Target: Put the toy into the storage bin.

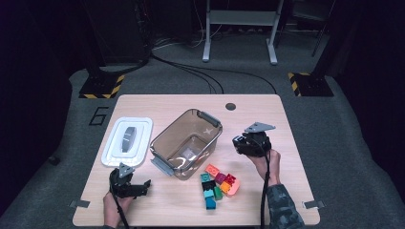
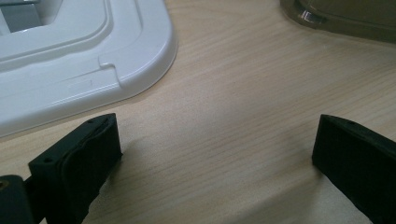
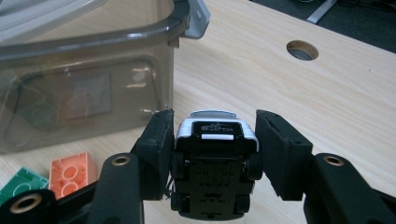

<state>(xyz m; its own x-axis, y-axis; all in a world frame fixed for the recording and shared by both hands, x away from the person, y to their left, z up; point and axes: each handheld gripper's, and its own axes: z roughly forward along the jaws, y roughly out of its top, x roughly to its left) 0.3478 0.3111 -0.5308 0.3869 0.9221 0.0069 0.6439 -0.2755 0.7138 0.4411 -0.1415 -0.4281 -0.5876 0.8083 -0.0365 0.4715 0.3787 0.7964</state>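
Observation:
My right gripper [image 1: 239,143] is shut on a small toy car [image 3: 212,172], held off the table with its black underside and wheels facing the camera. A jaw presses on each side of the car, just right of the clear brown bin [image 1: 165,143]. The bin [image 3: 84,70] stands open in the middle of the table with a label on its floor. My left gripper [image 1: 143,187] stands open low over bare wood at the front left. Nothing lies between its jaws [image 2: 215,144]. A white lid [image 2: 70,60] lies just beyond it.
A cluster of coloured bricks [image 1: 218,183] lies in front of the bin, an orange brick [image 3: 70,172] and a green brick [image 3: 18,184] among them. The white lid [image 1: 114,143] sits left of the bin. A cable hole [image 1: 230,106] marks the table's far side.

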